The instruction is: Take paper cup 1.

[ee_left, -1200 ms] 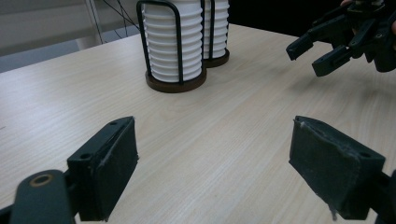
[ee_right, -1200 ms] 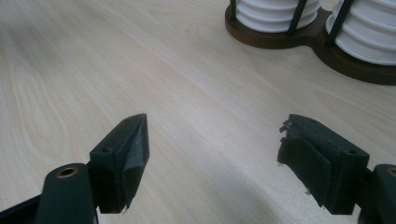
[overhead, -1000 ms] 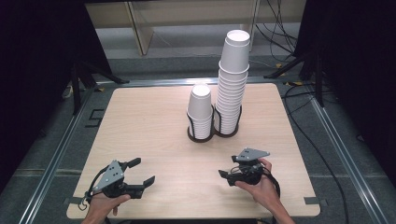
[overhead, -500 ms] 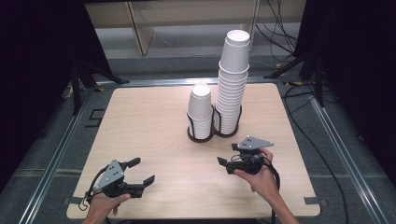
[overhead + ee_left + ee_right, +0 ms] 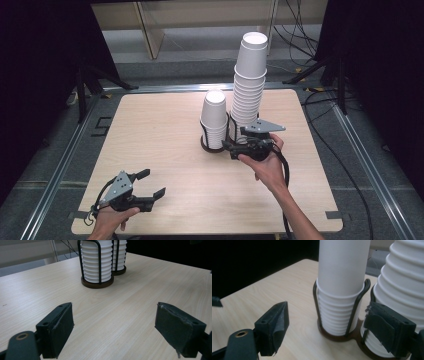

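Now short cup stack fronts right claw (agape).

The surface is a pale wood-grain board with rounded corners, framed by metal rails on a grey floor. Directly on it, a little right of centre and toward the far half, stands a dark double wire holder with two round bases joined side by side. Its left ring carries the short stack of white paper cups, its right ring the tall stack of white paper cups, which rises well above its neighbour. The two stacks stand just beside each other, upright.
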Demonstrator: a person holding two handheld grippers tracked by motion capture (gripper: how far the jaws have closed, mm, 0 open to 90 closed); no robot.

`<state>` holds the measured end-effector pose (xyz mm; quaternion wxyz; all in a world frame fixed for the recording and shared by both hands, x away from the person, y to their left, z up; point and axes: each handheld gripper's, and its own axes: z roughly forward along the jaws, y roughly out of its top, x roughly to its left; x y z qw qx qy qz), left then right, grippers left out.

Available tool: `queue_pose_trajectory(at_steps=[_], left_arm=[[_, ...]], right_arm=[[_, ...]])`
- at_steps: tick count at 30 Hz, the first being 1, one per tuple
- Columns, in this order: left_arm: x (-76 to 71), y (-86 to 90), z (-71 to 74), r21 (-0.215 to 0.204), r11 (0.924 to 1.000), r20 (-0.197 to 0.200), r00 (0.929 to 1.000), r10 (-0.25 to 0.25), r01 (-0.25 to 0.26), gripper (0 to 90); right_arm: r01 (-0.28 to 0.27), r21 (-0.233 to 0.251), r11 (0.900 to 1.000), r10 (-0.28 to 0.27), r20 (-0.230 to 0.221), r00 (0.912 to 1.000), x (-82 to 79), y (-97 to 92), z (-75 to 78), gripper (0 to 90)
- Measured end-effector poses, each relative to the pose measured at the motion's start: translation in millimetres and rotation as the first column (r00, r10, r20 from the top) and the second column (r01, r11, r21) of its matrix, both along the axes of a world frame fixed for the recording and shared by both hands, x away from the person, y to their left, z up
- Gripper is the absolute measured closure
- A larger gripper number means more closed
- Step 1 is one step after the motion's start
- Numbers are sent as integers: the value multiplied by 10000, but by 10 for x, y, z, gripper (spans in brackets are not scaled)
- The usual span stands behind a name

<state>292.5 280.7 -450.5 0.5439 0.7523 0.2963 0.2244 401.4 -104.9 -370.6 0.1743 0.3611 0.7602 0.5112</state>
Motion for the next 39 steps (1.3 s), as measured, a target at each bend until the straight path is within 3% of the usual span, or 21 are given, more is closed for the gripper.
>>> queue_pose_trajectory(at_steps=[6, 8, 9, 11, 13, 17, 18, 24, 27, 28, 29, 39], left_arm=[[6, -1, -7, -65, 10000, 34, 10000, -44, 45, 149], [12, -13, -19, -279, 9995, 37, 9999, -111, 112, 149], [11, -15, -21, -269, 9996, 26, 9999, -108, 109, 149], [6, -20, -20, -277, 9996, -38, 10000, -55, 54, 149], [6, -16, -19, -252, 9997, -75, 10000, -30, 29, 149], [6, -14, -20, -217, 9998, -32, 10000, -44, 43, 149], [7, -16, -19, -207, 9998, -6, 10000, -41, 41, 149], [3, -22, -19, -208, 9997, -15, 10000, -85, 85, 149], [2, -22, -19, -202, 9997, -7, 9999, -102, 102, 149], [3, -20, -17, -167, 9998, -10, 10000, -91, 91, 149], [5, -22, -21, -227, 9997, 35, 10000, -84, 84, 149], [2, -26, -22, -159, 9998, 40, 9999, -103, 103, 149]], right_arm=[[99, 413, 9991, -100, 31, 9999, 130, 99, 70, 166], [153, 316, 9994, -153, 4, 9999, 136, 103, 84, 163], [198, 287, 9994, -208, 357, 9991, 179, 124, 104, 159], [235, 353, 9991, -239, 118, 9996, 189, 167, 128, 159], [413, 244, 9989, -420, 309, 9986, 216, 193, 155, 158], [549, 401, 9977, -558, 219, 9982, 257, 250, 204, 157], [695, 397, 9968, -712, 434, 9965, 282, 274, 218, 157], [1193, 446, 9919, -1209, 357, 9920, 375, 403, 285, 155], [1399, 462, 9891, -1415, 331, 9894, 446, 453, 283, 155], [1449, 397, 9886, -1470, 544, 9876, 471, 458, 280, 155], [1616, 511, 9855, -1633, 311, 9861, 488, 499, 273, 155], [2175, 543, 9745, -2200, 445, 9745, 576, 646, 208, 155]])
